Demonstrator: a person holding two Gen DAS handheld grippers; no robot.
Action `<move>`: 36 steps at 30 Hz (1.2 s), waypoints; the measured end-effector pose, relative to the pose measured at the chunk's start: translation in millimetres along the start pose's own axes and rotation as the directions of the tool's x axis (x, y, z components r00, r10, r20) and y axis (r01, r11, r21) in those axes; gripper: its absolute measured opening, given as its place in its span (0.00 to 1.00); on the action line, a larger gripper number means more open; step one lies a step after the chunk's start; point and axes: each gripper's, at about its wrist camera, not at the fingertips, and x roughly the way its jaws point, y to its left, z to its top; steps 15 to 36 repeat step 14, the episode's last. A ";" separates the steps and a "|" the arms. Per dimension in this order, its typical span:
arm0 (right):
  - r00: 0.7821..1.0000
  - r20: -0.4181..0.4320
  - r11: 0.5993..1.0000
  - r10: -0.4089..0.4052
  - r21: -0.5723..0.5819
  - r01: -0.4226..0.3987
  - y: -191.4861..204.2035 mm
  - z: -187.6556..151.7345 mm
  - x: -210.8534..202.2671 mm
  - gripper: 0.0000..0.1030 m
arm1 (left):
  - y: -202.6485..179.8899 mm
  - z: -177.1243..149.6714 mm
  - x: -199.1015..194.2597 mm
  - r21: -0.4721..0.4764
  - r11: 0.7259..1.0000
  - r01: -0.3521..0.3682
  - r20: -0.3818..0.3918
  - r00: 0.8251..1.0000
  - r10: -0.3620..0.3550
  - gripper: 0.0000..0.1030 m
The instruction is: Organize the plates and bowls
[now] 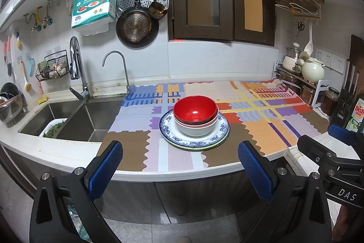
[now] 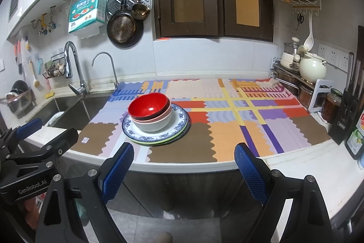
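Three bowls [image 1: 195, 116] sat nested on stacked plates [image 1: 194, 129]; sorting looked finished or unstarted. Left gripper [image 1: 179, 165] and right gripper [image 2: 184, 167] gaped wide, holding nothing.

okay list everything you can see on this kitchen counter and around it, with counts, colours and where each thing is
Nested bowls: three visible, red over pink over white, on the plates.
Stacked plates: blue-patterned white on top, green rim beneath, on the cloth.
Patchwork cloth: one, multicoloured, covering the counter.
Steel sink: one, left of the cloth.
Cream teapot: one, right shelf.
Dark frying pan: one, on the wall.
Left gripper: blue pads, open, short of the counter.
Right gripper: blue pads, open.
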 end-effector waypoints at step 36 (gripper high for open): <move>1.000 -0.002 1.000 0.002 -0.008 -0.002 1.5 0.9 1.7 0.88 | 2.0 -1.2 1.9 -0.009 1.000 -0.002 -0.005 1.000 0.002 1.00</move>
